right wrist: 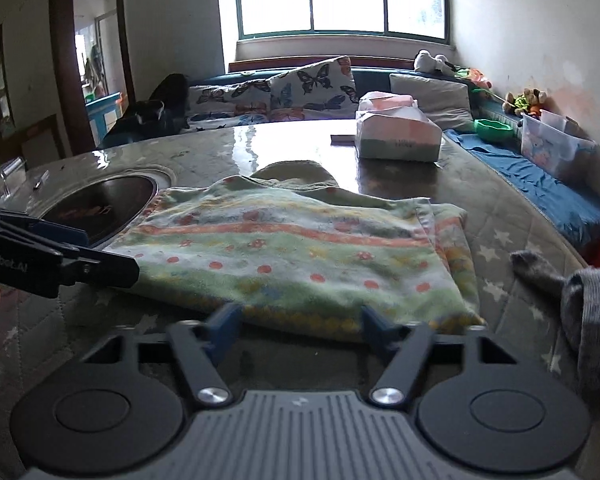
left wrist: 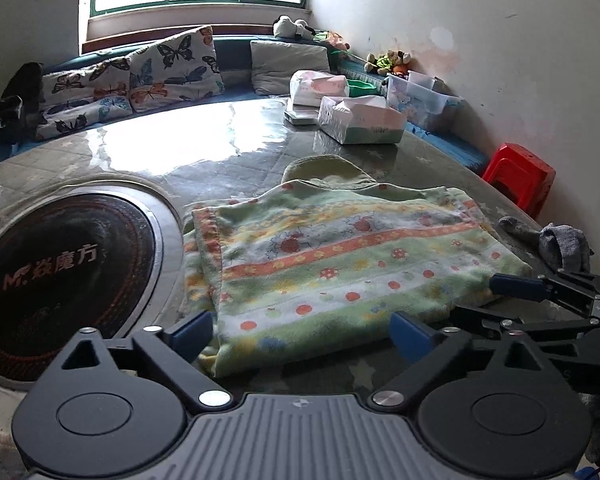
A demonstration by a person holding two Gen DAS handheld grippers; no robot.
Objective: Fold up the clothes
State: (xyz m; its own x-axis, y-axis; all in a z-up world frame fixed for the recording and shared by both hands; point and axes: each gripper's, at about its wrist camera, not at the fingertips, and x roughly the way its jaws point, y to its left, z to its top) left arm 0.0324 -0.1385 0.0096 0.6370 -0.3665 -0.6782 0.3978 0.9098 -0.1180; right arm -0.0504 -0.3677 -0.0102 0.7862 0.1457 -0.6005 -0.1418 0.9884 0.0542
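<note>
Left wrist view: both the left gripper [left wrist: 300, 332] and right gripper [right wrist: 298, 322] gape wide, empty, at the folded garment's [left wrist: 340, 256] near edge, bare table [left wrist: 228, 148] beyond it.

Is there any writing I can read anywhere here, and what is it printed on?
"MF. 焱魔方": on the dark round cooktop set into the table; the first character is hard to make out.
"nRobot.AI": on the left gripper, its start cut off by the picture's edge.
Tissue box: a small dark line of print, too blurred to read.
Clear storage bin: a picture only, no legible words.
</note>
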